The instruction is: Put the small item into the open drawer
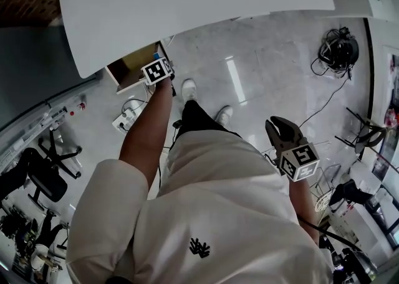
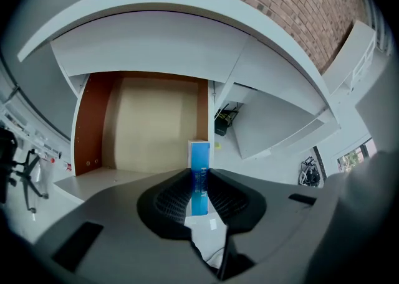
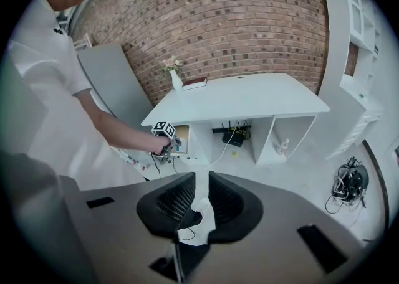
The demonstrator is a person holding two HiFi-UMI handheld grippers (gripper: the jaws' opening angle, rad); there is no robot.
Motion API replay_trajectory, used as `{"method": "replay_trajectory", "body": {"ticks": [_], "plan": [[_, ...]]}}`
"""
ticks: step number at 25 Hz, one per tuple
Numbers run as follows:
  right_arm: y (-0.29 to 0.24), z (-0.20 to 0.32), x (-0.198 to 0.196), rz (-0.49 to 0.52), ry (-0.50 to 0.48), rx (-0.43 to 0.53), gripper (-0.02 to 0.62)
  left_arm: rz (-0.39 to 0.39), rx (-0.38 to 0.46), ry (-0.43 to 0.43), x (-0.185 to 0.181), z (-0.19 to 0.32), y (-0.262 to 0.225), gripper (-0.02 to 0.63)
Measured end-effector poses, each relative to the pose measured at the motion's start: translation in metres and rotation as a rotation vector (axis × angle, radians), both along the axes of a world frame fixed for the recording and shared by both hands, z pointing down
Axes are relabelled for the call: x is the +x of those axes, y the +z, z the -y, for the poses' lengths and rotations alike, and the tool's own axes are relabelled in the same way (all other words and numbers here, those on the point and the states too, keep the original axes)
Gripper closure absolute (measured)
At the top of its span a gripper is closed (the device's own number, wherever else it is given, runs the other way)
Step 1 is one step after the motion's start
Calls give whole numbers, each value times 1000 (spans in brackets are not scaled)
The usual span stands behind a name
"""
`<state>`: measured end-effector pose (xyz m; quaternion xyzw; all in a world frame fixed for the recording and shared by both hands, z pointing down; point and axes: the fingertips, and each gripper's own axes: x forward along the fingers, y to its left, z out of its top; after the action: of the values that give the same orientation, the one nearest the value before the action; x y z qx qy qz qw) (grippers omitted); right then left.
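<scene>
In the head view, the left gripper [image 1: 161, 72] reached forward to the open drawer [image 1: 128, 70] that stuck out from under the white surface [image 1: 187, 2]. The right gripper [image 1: 282, 130] hung low at the person's right side, well apart from the drawer, above the pale floor [image 1: 262, 83].

In the left gripper view, the jaws were clamped on a small blue box [image 2: 199, 155]. It stood upright between them, its top edge just above the pads. The box was at the drawer's front right corner, with the drawer's tan bottom and brown side walls behind it.

In the right gripper view, the jaws stood a narrow gap apart with nothing between them, only floor beyond.
</scene>
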<state>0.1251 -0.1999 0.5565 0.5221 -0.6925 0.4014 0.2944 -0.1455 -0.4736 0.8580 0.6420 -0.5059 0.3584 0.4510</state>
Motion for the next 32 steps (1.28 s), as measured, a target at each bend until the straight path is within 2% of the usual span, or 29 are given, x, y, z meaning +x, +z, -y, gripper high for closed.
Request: {"method": "replay_trajectory", "body": {"ticks": [9,15,20,27,32], "plan": [[-2,19,-3,4,2,-13,506,29,-20,4,6,13,22,517],[7,14,-1,18,-5,-20,506,-12,-25,12,11,16,28,515],[10,18,0,9,-13,-23,506,-36,-20,20,16,16,32,489],[7,7,-4,22,-12,-17,506,-46,5,34,19,8,19,459],[0,-5,-15,40,-15,9,506,-75,36,48,10,-9,-7,446]]}}
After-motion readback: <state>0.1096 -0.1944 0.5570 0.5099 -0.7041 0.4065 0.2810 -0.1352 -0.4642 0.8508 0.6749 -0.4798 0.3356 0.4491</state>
